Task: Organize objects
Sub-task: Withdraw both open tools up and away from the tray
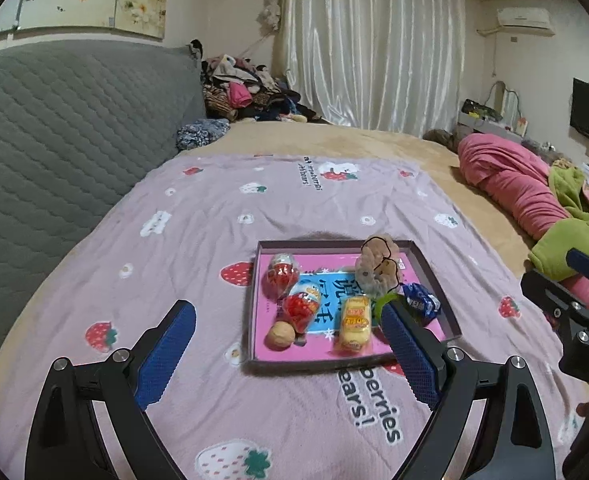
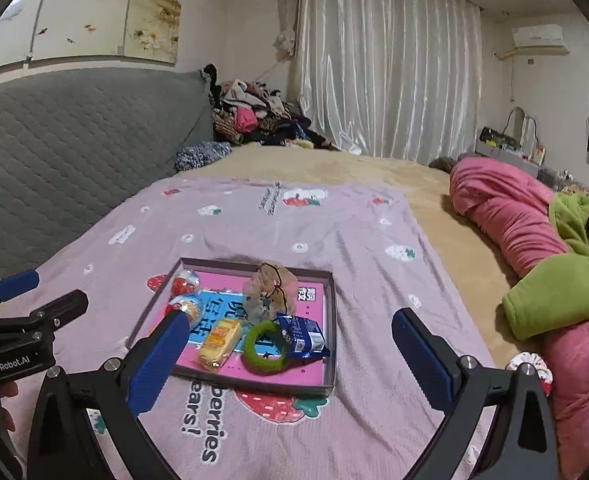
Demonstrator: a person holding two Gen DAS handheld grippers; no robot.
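Both grippers (image 1: 288, 322) (image 2: 290, 332) are black frames with silver screws and textured blue pads (image 1: 165, 354); one body reads "GenRobot.AI" in white.

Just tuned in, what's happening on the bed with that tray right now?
A person holds a gripper in each hand above the bed; the left gripper and right gripper are both open and empty. The shallow box tray on the strawberry blanket already holds the small items: two red egg toys, a walnut, a yellow snack pack, a green hair tie, a blue wrapper and a beige scrunchie. Nothing is being touched.
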